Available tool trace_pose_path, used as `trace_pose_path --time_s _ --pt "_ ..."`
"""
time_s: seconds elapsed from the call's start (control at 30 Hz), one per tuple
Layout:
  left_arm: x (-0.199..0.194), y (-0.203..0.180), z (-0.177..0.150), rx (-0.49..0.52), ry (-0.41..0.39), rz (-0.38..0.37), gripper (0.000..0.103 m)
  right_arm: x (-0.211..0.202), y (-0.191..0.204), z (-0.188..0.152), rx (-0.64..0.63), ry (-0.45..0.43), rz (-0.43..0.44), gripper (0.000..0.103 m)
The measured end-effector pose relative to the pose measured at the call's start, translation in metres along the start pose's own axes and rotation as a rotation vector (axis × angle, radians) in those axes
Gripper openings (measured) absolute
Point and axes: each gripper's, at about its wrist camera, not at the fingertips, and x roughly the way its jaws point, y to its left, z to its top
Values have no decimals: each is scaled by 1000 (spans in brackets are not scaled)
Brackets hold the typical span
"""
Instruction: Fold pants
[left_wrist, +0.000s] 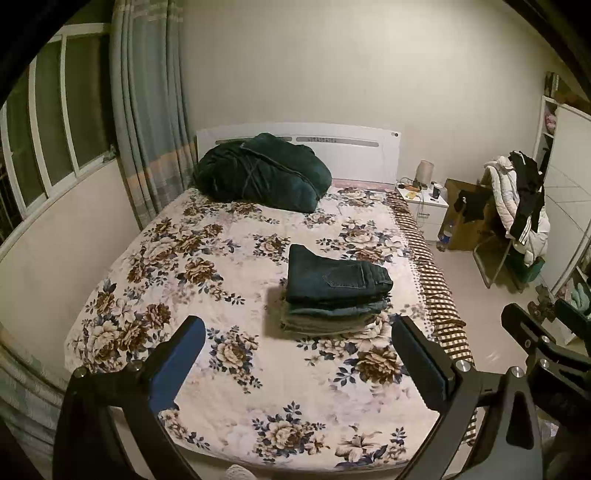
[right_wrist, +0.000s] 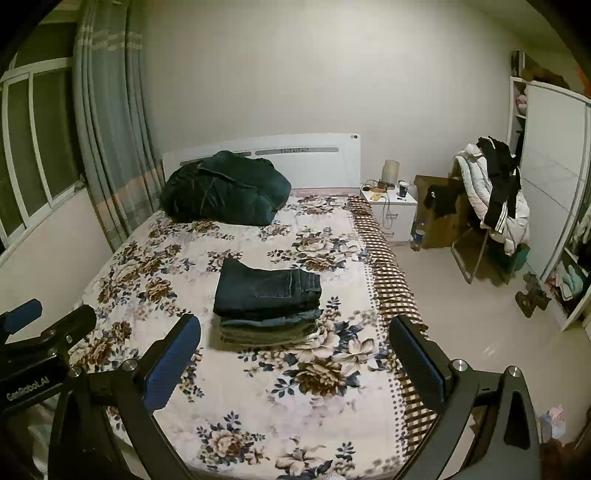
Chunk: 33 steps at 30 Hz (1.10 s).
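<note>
A stack of folded pants (left_wrist: 334, 291), dark jeans on top, sits on the floral bedspread (left_wrist: 229, 369) toward the bed's right side. The left gripper (left_wrist: 299, 332) and right gripper (right_wrist: 295, 332) hover near it, fingers wide apart, holding nothing.

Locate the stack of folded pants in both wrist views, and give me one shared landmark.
Left wrist: stack of folded pants sits right of centre on the floral bedspread, near the bed's checked edge, beyond the open left gripper.
Right wrist: stack sits near centre, above the gap of the open right gripper.
Shared landmark: dark green bundle against the white headboard.
</note>
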Motion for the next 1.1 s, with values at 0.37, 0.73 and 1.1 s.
trace_pose_path --time_s 0.37,0.73,1.1 --pt "-8 1 -7 6 -4 5 103 1 2 1 2 -2 7 103" --pt "-15 1 -6 5 -9 -3 103 0 5 0 2 -6 7 103" --pt "-19 4 -2 -1 -7 -8 103 -5 4 0 2 -11 5 103"
